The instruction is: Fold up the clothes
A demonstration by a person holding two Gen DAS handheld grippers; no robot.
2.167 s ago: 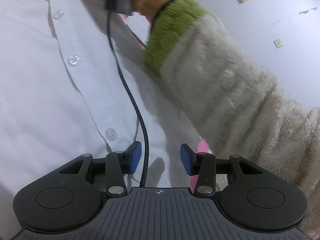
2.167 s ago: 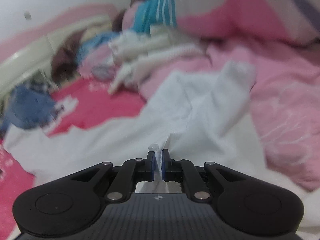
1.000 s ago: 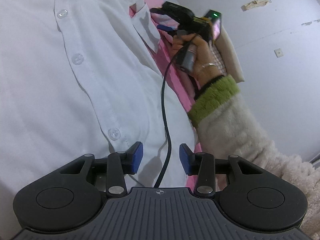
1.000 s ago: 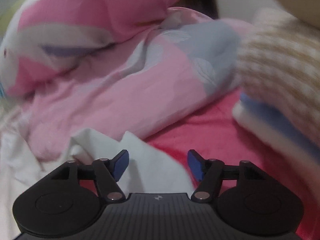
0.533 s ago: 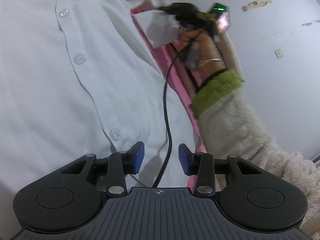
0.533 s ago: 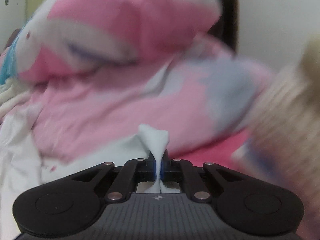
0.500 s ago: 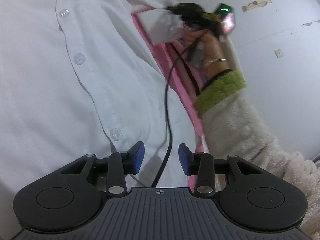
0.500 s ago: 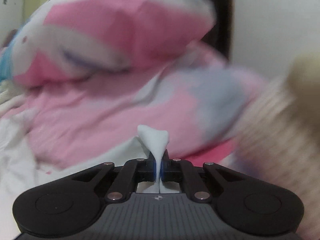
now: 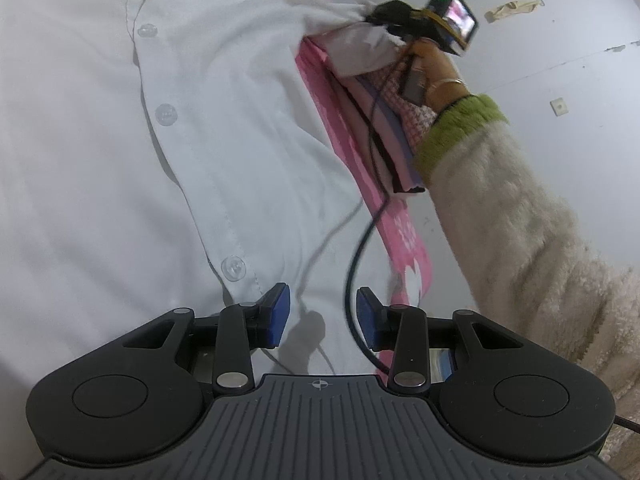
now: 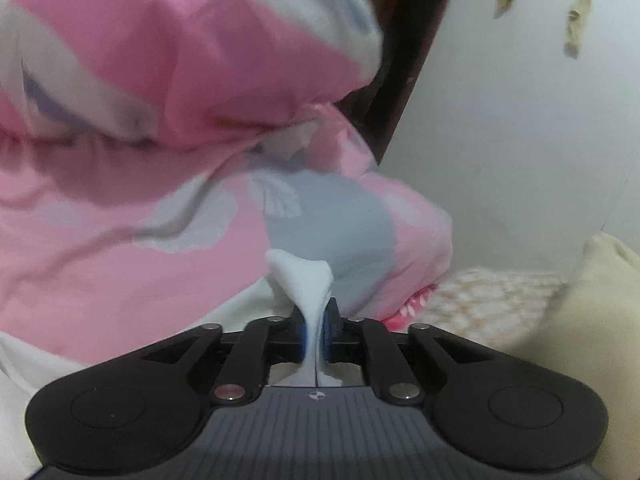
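Since half a second ago: corner of the white shirt (image 9: 100, 128) drawn farther right and higher by the right tongs (image 10: 315, 330), fabric now stretched into a taut ridge toward them; left tongs (image 9: 318, 314) unmoved over the hem.

Nearest, in the left wrist view: left tongs spread wide, gripping nothing, blue pads (image 9: 279, 308) hovering just above the shirt's lower edge, bottom button (image 9: 233, 268) just left of the left pad. Black cable (image 9: 360, 248) running between the pads and up across the cloth. Shirt spread flat on the bed, placket with buttons climbing far-left, filling the left and centre. To the right, a fluffy cream sleeve (image 9: 520, 220) with a green cuff (image 9: 460, 128), reaching far. Beyond, a hand (image 9: 434, 68) gripping the right tongs (image 9: 384, 14), closed on the bunched shirt corner, above a stack of folded clothes (image 9: 392, 120) on the pink bed sheet (image 9: 404, 236).

In the right wrist view: right tongs pinched shut on a fold of white shirt (image 10: 304, 280) rising between the pads. Farther off, a pink and grey quilt (image 10: 160, 120), heaped; wall (image 10: 520, 120) far right.
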